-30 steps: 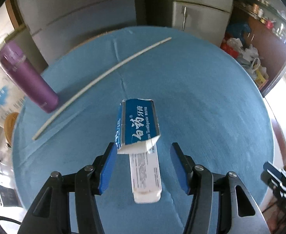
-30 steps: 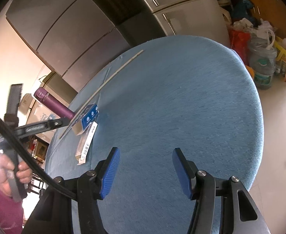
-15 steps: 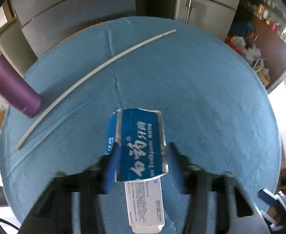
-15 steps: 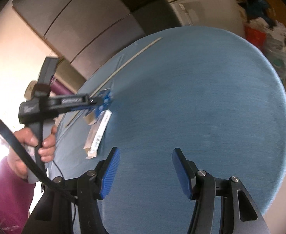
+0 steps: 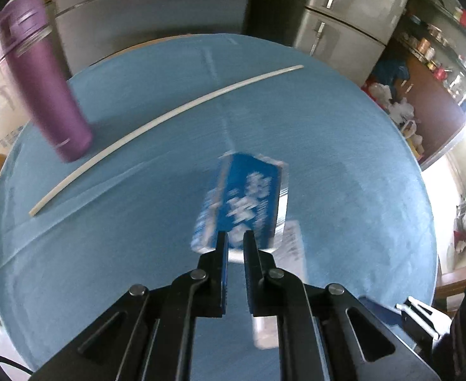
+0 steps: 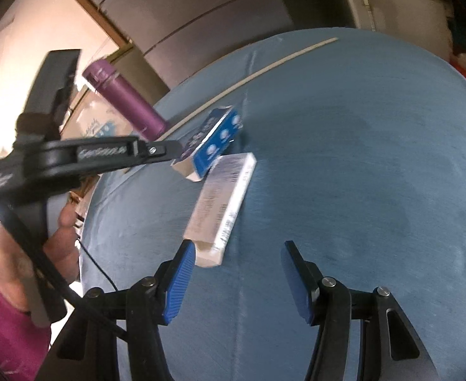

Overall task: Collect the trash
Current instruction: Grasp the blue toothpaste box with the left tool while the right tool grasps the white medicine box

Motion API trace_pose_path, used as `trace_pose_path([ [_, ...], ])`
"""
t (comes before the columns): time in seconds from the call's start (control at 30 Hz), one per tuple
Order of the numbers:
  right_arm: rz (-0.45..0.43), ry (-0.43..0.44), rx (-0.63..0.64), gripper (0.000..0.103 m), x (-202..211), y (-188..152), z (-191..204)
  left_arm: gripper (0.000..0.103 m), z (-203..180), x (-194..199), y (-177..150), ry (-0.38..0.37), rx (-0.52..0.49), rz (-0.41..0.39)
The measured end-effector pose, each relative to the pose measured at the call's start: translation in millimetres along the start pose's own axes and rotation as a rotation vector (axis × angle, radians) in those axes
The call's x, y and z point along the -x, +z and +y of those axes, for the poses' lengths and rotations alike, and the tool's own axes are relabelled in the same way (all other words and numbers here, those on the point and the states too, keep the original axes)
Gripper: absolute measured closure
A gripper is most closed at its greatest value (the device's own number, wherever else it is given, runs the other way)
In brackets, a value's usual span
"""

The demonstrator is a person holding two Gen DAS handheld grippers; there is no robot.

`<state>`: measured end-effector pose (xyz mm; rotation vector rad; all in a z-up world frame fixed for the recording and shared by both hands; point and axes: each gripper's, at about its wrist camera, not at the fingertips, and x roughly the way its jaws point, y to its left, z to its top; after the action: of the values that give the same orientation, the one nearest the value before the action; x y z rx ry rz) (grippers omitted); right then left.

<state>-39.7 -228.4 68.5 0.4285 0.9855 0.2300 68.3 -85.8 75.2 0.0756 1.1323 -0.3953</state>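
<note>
Pinching the near edge of the blue toothpaste box [image 5: 245,203] at centre frame of the left wrist view, left gripper [image 5: 233,238] with jaws just closed down to a narrow slit, pads clamped on the flattened cardboard wall and no longer spread around it. Tilting up off the blue tablecloth [image 5: 106,254], far end of the box raised, seemingly a grip at the thin open flap because the crushed carton offers little else to bite. Lying just beside and partly under it, toward lower right of that frame, a white carton [image 6: 223,203], flat on the cloth and not gripped by anything. Seen from the right wrist view, same pinch at upper left of centre, held out by a hand [image 6: 42,254] in a magenta sleeve. Standing spread at about half width in the lower part of that view, right gripper [image 6: 237,250], nothing between the blue pads, left pad near the white carton's near end, probably lined up to take that piece next. Resting beyond, at upper left, a purple flask [image 5: 42,85] upright and a long white strip [image 5: 169,117] across the cloth, both apart from the cartons
</note>
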Motion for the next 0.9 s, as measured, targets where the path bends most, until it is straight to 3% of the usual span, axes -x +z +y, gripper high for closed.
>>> trace_pose_path([
  [0.27,0.037,-0.104,0.041,0.038,-44,19,33,0.091,38,14,-11,-0.011,0.064,-0.032],
  [0.33,0.051,-0.148,0.062,0.038,-53,20,40,0.079,44,20,-10,-0.001,0.053,-0.047],
  [0.4,0.050,-0.198,0.082,0.038,-59,19,46,0.059,47,22,-8,0.006,0.053,-0.060],
  [0.53,0.026,-0.275,0.133,0.039,-67,17,54,0.056,49,24,-2,-0.013,0.059,-0.069],
  [0.57,0.021,-0.291,0.155,0.043,-68,15,56,0.053,47,22,1,-0.020,0.060,-0.065],
  [0.6,0.014,-0.315,0.177,0.055,-68,14,57,0.050,45,21,2,-0.025,0.059,-0.064],
  [0.77,0.001,-0.300,0.155,0.055,-52,7,34,0.035,25,14,14,-0.049,0.015,-0.056],
  [0.9,-0.028,-0.276,0.089,0.055,-26,4,1,0.033,-1,-5,22,-0.046,-0.032,-0.023],
])
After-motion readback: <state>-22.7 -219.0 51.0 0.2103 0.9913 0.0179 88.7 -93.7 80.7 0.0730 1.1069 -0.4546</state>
